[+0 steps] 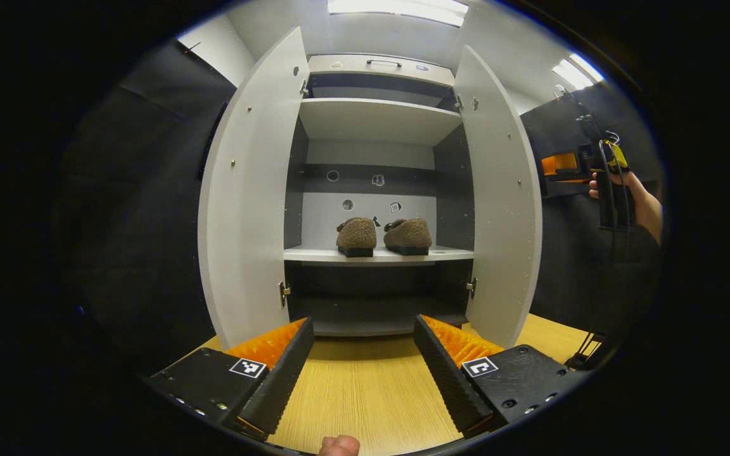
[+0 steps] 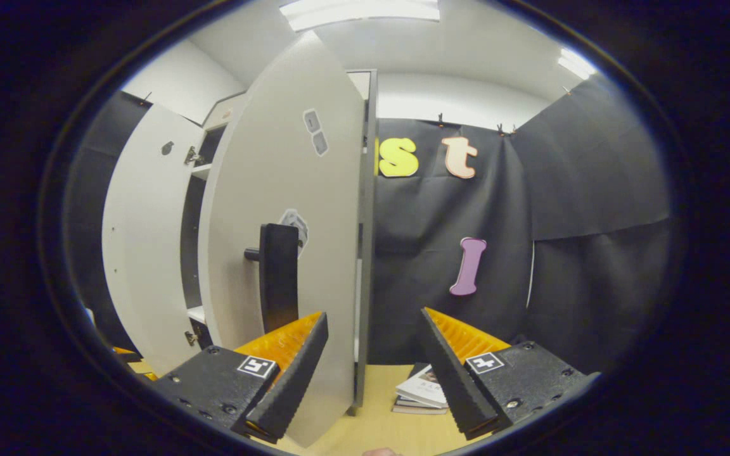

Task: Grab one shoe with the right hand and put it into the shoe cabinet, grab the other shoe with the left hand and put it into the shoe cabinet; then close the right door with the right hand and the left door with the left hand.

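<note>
The white shoe cabinet (image 1: pixel 377 120) stands ahead with both doors swung wide. Two brown fuzzy shoes, the left shoe (image 1: pixel 357 235) and the right shoe (image 1: pixel 408 234), sit side by side on its middle shelf (image 1: pixel 314 255). My left gripper (image 1: pixel 364 326) is open and holds nothing, low in front of the cabinet. A hand holds the right gripper (image 1: pixel 609 164) beyond the right door (image 1: pixel 498 190). In the right gripper view, my right gripper (image 2: pixel 374 316) is open close to the outer face of the right door (image 2: pixel 289 190), whose free edge lies between the fingers' lines. Its black handle (image 2: pixel 278 278) stands just left.
The left door (image 1: pixel 251 190) stands open at the left and appears as the left door (image 2: pixel 143 253) farther off. A stack of books (image 2: pixel 421 394) lies on the wooden floor (image 1: pixel 365 392) by the booth's black cloth wall (image 2: pixel 530 253).
</note>
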{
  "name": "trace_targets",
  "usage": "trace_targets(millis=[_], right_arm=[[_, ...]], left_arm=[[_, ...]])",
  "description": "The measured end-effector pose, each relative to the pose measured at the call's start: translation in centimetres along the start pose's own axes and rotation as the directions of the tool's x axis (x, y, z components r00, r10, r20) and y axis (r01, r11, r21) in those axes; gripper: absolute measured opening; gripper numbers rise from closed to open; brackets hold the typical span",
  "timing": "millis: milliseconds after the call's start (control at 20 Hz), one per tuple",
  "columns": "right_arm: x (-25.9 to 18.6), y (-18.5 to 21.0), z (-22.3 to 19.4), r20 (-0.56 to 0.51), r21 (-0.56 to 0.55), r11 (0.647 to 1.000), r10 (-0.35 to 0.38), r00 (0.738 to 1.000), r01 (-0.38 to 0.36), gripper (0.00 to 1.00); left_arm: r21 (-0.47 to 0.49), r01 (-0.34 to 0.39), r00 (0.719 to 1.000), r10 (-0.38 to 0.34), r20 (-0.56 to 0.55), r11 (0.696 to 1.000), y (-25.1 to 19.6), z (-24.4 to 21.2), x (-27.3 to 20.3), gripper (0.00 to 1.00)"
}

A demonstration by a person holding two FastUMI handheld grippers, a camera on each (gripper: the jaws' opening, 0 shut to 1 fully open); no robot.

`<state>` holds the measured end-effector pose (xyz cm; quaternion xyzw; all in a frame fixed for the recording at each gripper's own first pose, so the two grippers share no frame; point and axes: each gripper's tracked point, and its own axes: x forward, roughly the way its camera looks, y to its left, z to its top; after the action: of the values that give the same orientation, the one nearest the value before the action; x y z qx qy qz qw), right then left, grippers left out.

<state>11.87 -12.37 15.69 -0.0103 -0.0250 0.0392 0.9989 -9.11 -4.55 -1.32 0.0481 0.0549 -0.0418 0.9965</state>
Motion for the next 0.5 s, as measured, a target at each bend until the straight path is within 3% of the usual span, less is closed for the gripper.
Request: trace_targets(millis=[500], right_arm=[[4.7, 7.5, -2.1, 0.01, 0.113, 0.983, 0.145, 0.989, -0.145, 0.96]], left_arm=[[-0.01, -0.04, 0.999, 0.04, 0.0, 0.999, 1.4, 0.6, 0.1, 0.96]])
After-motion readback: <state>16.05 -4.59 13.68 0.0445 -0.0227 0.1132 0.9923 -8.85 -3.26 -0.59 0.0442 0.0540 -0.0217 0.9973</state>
